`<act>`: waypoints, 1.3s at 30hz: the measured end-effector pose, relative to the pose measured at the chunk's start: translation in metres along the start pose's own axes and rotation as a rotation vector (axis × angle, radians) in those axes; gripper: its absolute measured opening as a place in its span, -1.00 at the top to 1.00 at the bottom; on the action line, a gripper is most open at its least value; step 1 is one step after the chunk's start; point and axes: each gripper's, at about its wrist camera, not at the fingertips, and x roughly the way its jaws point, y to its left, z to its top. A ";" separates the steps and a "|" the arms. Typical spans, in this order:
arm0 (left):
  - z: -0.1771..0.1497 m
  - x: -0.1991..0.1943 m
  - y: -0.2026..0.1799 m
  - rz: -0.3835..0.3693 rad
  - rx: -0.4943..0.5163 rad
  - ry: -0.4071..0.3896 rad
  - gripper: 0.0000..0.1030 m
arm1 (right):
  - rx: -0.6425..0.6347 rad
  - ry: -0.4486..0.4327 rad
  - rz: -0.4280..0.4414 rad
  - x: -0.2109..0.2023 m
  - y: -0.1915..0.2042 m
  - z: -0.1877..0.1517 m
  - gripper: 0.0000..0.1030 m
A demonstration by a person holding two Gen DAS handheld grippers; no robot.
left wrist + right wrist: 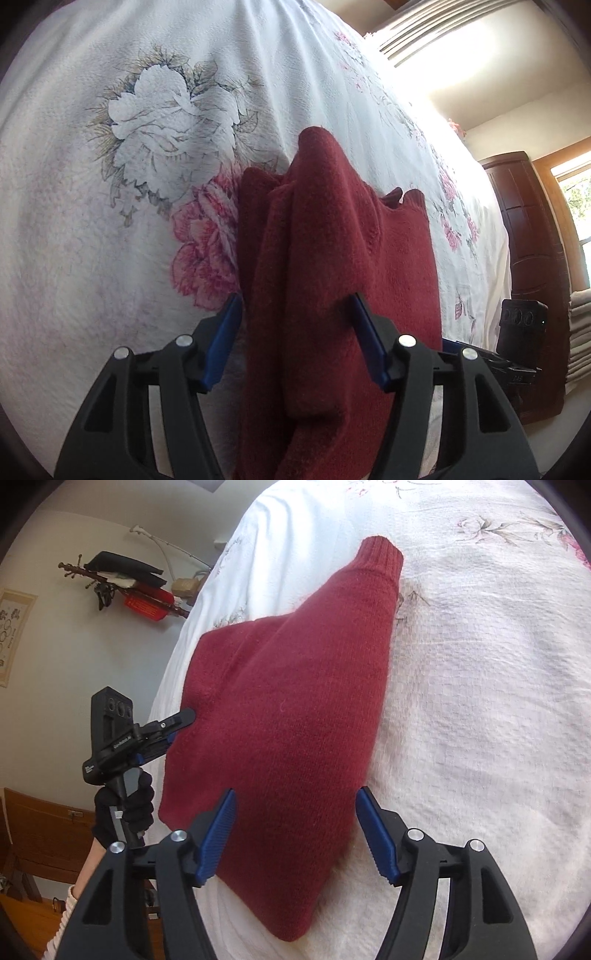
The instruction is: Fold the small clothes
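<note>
A dark red knit sweater (332,258) lies on a white floral bedspread (110,258). In the left wrist view a folded sleeve runs lengthwise along its top. My left gripper (295,332) is open, its blue pads on either side of that fold near the sweater's near end. In the right wrist view the sweater (288,709) tapers toward a ribbed cuff (382,555) at the upper right. My right gripper (295,830) is open above the sweater's near part. The left gripper (177,725), held by a gloved hand (127,808), touches the sweater's left edge.
The bedspread (480,720) stretches wide to the right of the sweater. A dark wooden headboard (532,236) and a window (576,206) stand beyond the bed. A wall rack with bags (133,587) and a wooden chair (44,834) are off the bed's left side.
</note>
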 end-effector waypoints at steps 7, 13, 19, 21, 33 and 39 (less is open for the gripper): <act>-0.003 0.031 0.021 -0.137 -0.075 0.015 -0.17 | 0.060 0.007 0.028 0.025 -0.014 0.009 -0.43; -0.018 0.029 0.034 -0.181 -0.132 -0.041 0.37 | 0.137 0.007 0.130 0.053 -0.025 0.009 -0.16; -0.034 0.013 0.027 -0.219 -0.167 -0.064 0.46 | 0.103 -0.014 0.161 0.029 -0.008 0.011 0.23; -0.043 0.007 0.014 -0.239 -0.161 -0.065 0.47 | 0.070 -0.004 0.155 0.016 0.002 0.007 0.24; -0.129 -0.016 -0.108 -0.311 0.017 -0.034 0.47 | -0.054 -0.013 0.101 -0.116 0.006 -0.060 0.24; -0.175 0.003 -0.150 -0.324 0.064 -0.019 0.46 | -0.060 -0.032 0.104 -0.160 -0.023 -0.093 0.24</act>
